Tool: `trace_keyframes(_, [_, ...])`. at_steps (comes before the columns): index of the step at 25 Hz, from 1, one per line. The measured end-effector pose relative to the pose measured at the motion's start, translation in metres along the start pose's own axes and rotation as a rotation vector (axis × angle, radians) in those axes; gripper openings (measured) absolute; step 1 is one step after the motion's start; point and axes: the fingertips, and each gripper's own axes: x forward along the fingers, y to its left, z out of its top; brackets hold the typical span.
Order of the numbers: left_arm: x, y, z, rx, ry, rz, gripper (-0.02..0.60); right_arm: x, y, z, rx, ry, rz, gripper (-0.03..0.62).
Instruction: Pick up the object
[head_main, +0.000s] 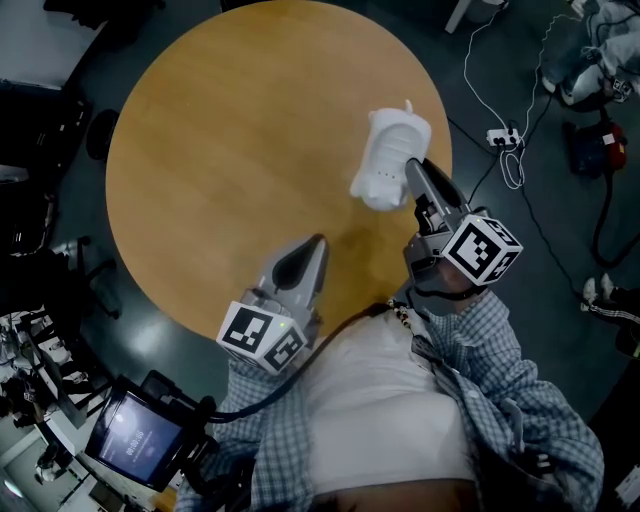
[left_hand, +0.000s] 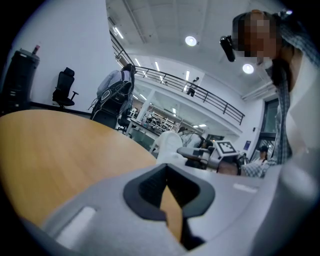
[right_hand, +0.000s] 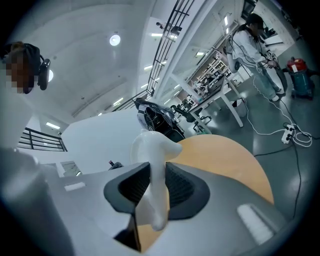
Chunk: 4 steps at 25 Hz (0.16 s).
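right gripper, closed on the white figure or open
Shut on it: the right gripper has both dark pads pressed against the white figure standing between them.

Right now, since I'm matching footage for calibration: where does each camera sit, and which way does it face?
Head view: on the person's head, looking steeply down at the round table; the left gripper, right gripper and checked shirt show.
Left gripper view: on the left gripper, looking low across the table toward the right gripper; its own jaws at the bottom.
Right gripper view: on the right gripper, looking along jaws shut on the white object, ceiling beyond.
Shared: all three show the table and white object.
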Motion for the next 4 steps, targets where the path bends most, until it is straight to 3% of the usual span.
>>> trace_keyframes(4, [0.0002,-0.0009,-0.0004,0.004,0.006,0.005,0.003,-0.0009,-0.0027,-0.0001,0.002,-0.002,-0.003,0.101])
